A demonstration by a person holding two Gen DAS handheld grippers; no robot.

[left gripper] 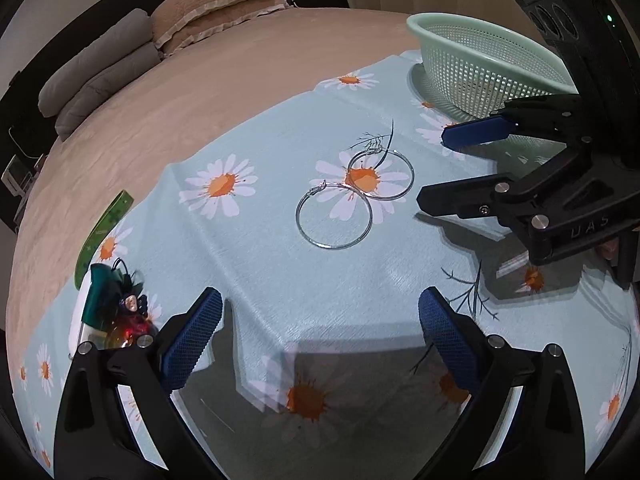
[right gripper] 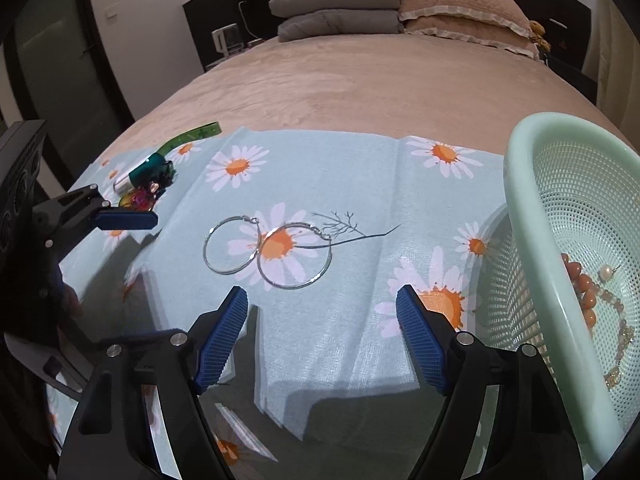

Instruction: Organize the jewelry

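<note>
Your left gripper [left gripper: 320, 336] hangs with its jaws spread wide and nothing between them, the ribbed blue pads [left gripper: 192, 340] facing each other over a thin, pale blue cloth [left gripper: 280, 280] printed with white and orange daisies. Straight ahead of those fingers lie the two hoop earrings [left gripper: 354, 198], slim silver wire circles flat on the cloth, their rims overlapping where they meet. Your right gripper [right gripper: 322, 332] is likewise released, holding nothing, and the same hoops [right gripper: 266, 252] sit just ahead of it and a little to its left. Close on its right stands the mint green plastic basket [right gripper: 532, 216], a round bowl with perforated mesh walls and a smooth thick rim; inside rest rounded orange beads [right gripper: 582, 284] and a fine pale chain [right gripper: 620, 344]. Off to the left of your left gripper sits a small cluster of trinkets [left gripper: 116, 308]: a glossy teal cylinder, dark pieces and something red and translucent, too jumbled to separate. Beyond them a flat green strip [left gripper: 102, 236] lies across the cloth's edge onto the soft, tan bedspread [left gripper: 160, 92].
</note>
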